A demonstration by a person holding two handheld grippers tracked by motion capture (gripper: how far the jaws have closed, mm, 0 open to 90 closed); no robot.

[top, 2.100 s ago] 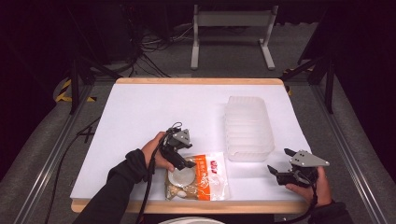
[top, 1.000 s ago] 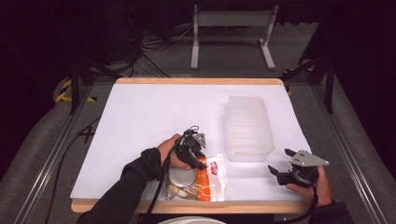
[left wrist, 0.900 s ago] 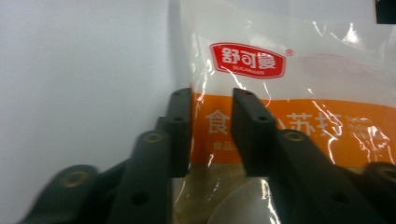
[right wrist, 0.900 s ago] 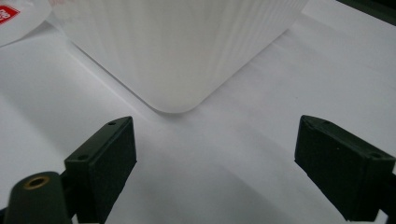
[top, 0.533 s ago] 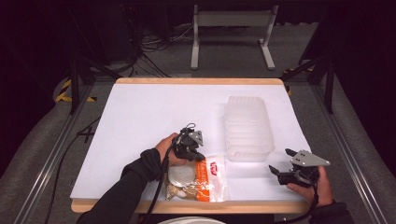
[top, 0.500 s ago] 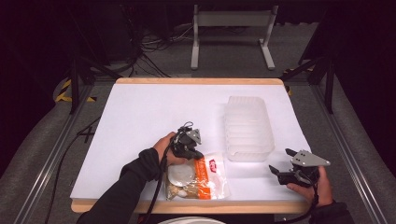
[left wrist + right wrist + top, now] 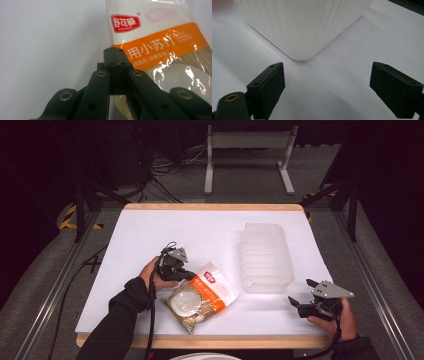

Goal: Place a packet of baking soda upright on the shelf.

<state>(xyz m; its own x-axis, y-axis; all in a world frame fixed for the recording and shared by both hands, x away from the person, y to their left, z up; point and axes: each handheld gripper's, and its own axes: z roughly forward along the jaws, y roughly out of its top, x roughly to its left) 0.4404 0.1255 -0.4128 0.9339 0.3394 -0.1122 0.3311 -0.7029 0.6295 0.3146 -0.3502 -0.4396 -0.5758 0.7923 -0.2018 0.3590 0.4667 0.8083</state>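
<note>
Step in hand: securing the packet. The left tongs (image 7: 115,53) are pressed together on the edge of the baking-soda packet (image 7: 202,296), which lies on the desk (image 7: 150,235) left of the ribbed plastic tray (image 7: 266,256). The right tongs (image 7: 300,301) stand spread, idle beside the tray. The next move probably calls for lifting the packet toward the tray without losing the thin film.

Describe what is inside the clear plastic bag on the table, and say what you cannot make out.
The bag holds a round whitish mass and brownish contents. Its orange and white label hides whatever lies behind the printing.
</note>
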